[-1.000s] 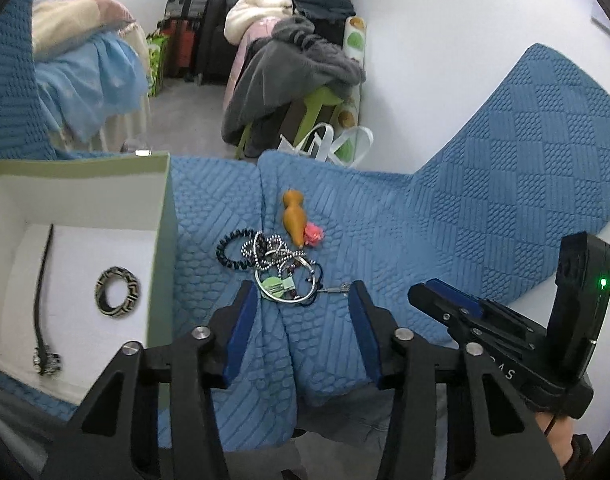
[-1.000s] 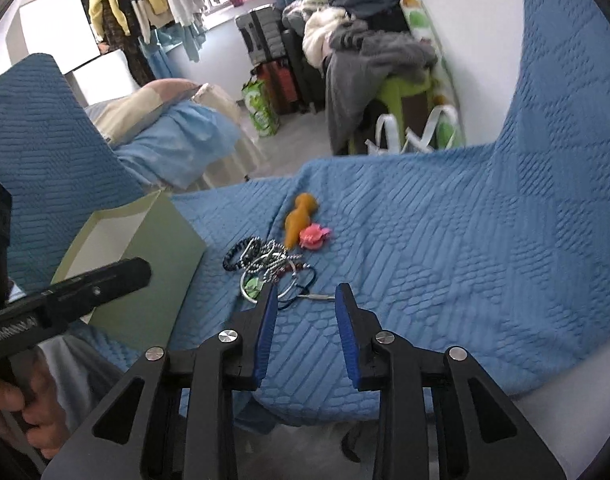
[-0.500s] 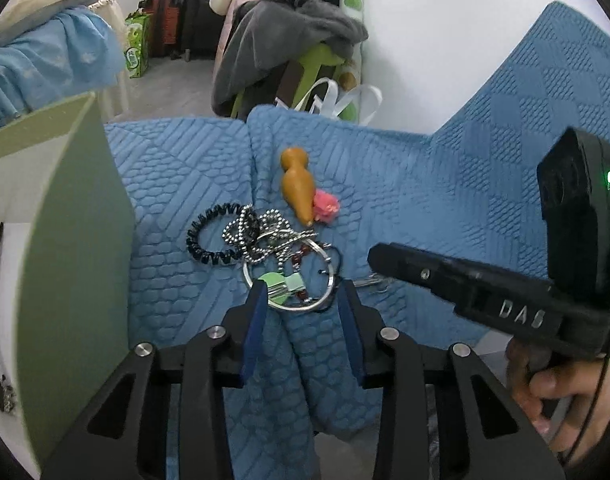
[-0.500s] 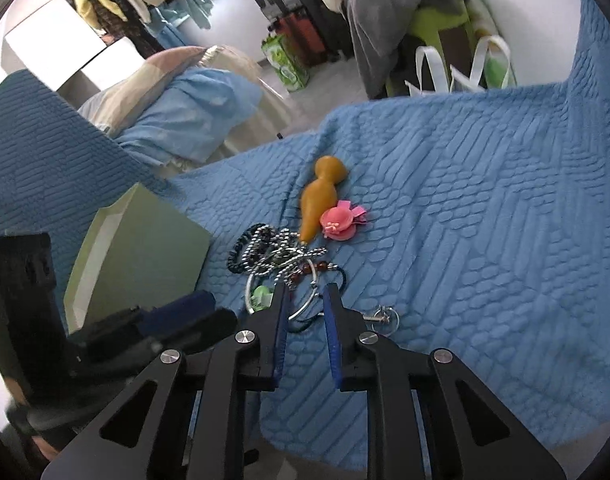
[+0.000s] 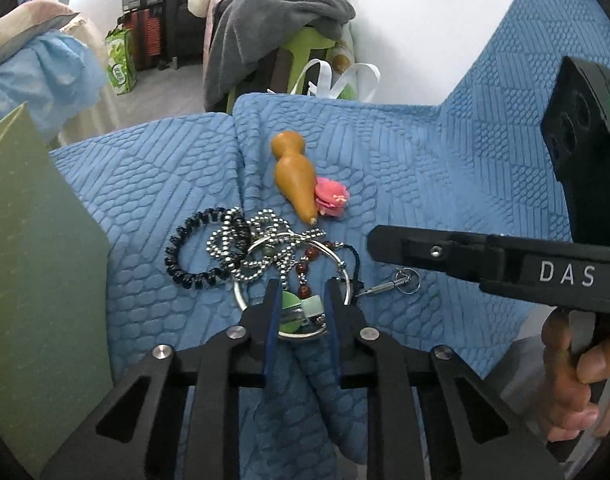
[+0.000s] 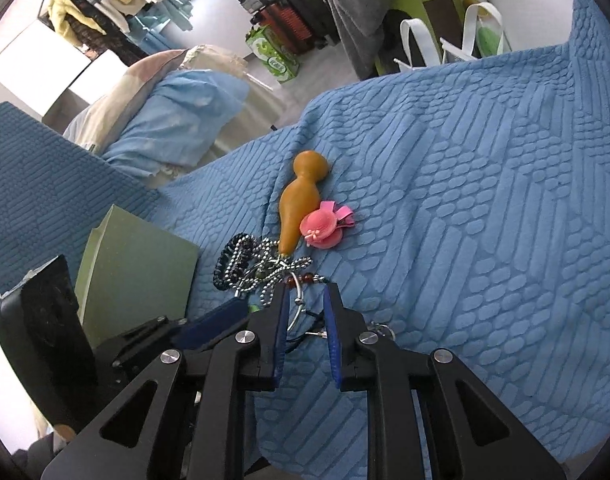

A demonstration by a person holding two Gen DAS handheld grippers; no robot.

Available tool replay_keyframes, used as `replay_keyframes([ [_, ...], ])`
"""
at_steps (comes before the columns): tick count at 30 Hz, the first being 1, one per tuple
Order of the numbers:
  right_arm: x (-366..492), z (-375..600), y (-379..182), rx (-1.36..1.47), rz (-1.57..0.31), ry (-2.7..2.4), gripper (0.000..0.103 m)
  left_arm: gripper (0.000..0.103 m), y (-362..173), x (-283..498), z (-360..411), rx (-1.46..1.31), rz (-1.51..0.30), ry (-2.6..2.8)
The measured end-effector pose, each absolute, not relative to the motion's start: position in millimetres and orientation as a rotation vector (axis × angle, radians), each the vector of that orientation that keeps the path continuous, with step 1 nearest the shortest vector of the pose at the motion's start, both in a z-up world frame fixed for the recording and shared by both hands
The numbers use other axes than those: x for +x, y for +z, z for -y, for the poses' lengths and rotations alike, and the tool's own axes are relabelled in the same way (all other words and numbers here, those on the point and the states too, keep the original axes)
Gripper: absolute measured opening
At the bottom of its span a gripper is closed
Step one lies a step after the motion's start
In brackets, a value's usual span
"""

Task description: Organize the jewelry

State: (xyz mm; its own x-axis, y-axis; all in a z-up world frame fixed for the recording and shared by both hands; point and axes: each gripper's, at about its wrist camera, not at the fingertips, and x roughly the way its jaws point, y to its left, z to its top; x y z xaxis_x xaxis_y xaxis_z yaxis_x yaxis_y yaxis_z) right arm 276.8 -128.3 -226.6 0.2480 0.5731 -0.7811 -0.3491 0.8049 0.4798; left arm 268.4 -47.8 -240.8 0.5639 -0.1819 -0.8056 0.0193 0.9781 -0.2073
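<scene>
A tangle of jewelry lies on the blue quilt: a silver hoop (image 5: 347, 276) with a green tag (image 5: 295, 305), a silver bead chain (image 5: 265, 240), red beads (image 5: 305, 268), a black coil bracelet (image 5: 185, 256), an orange gourd (image 5: 295, 176) and a pink flower clip (image 5: 331, 196). My left gripper (image 5: 302, 286) stands narrowly open with its tips around the green tag inside the hoop. My right gripper (image 6: 304, 292) is narrowly open over the hoop's right side (image 6: 301, 308). The gourd (image 6: 299, 200) and clip (image 6: 323, 226) lie just beyond it.
The green box (image 5: 33, 260) stands at the left, also in the right wrist view (image 6: 137, 268). A small key ring (image 5: 409, 280) lies right of the hoop. Beyond the bed's edge are a chair with clothes (image 5: 273, 20), suitcases and a white wall.
Both grippers have moved forward and down onto the jewelry pile and their jaws have narrowed. The box has slid out to the left of the left wrist view.
</scene>
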Motion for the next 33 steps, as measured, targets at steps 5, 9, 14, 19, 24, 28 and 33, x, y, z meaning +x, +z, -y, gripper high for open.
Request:
replay_keyframes([
  [5, 278.0, 121.6, -232.5, 0.225, -1.194, 0.661, 0.017, 0.019, -242.4, 261.6, 47.9, -0.177, -0.941, -0.115],
  [9, 279.3, 113.1, -238.2, 0.201, -1.218, 0.670, 0.017, 0.009, -238.9, 258.1, 43.0, -0.219, -0.917, -0.124],
  [14, 282.1, 107.7, -241.0, 0.170, -1.226, 0.663, 0.017, 0.005, -234.5, 256.1, 30.3, -0.287, -0.894, -0.115],
  [19, 283.4, 96.4, -243.7, 0.126, -1.226, 0.659, 0.017, 0.000, -227.8, 253.0, 21.7, -0.343, -0.867, -0.106],
  [24, 281.1, 81.9, -243.8, 0.037, -1.212, 0.650, 0.015, 0.000, -222.4, 246.7, 20.9, -0.375, -0.858, -0.115],
  [28, 271.9, 71.5, -242.4, -0.061, -1.195, 0.659, 0.005, 0.000, -212.4, 244.9, 20.8, -0.389, -0.838, -0.122],
  [33, 267.3, 76.8, -229.4, -0.038, -1.147, 0.671, 0.003, 0.000, -200.2, 240.3, 18.2, -0.411, -0.819, -0.128],
])
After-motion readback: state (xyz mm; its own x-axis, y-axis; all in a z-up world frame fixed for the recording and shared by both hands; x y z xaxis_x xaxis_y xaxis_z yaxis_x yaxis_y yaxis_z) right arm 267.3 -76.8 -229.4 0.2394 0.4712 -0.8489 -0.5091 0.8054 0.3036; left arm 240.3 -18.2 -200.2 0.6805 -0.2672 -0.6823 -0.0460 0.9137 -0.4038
